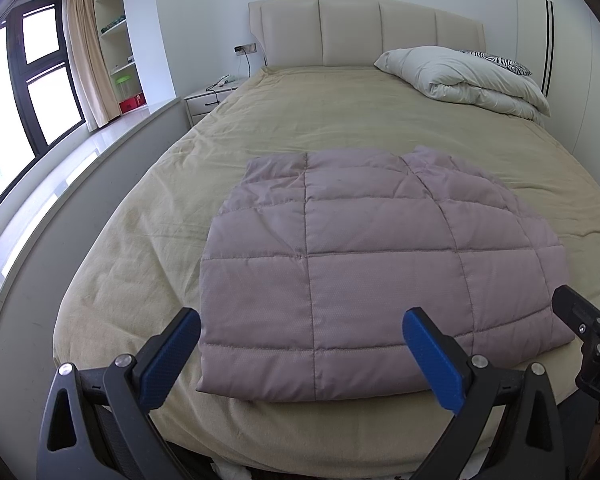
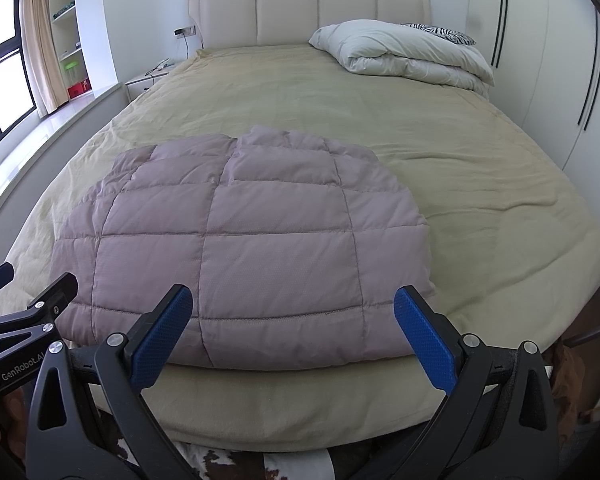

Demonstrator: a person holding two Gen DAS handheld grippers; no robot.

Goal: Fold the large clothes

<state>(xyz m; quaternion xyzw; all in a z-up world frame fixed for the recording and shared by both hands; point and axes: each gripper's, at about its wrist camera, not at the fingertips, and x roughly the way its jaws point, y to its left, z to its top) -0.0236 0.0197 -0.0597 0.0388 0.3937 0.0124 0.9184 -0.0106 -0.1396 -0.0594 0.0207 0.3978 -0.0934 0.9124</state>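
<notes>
Filling most of both frames: bed (image 1: 340,120), beige cover, padded cream headboard (image 1: 364,32) at top centre. Item, task piece: quilted mauve garment (image 1: 360,264), folded into a rough rectangle, lying flat on the cover at the foot end, centre of the left wrist frame, centre-left of the right wrist frame. Item: white duvet (image 1: 472,76), rolled, upper right by the headboard, a zebra-print pillow (image 1: 500,60) behind it. Item: nightstand (image 1: 208,100), left of the bed, cables on top. Item: open shelving (image 1: 116,36) and curtain (image 1: 86,52), upper left, beside a dark-framed window (image 1: 32,80).

Item: left gripper (image 1: 300,356), bottom of frame, blue-padded fingers spread wide, nothing between them, held off the garment's near edge. Item: right gripper (image 2: 292,336), likewise spread wide and empty, just short of the same edge; its tip also shows at the right edge of the left wrist frame.
</notes>
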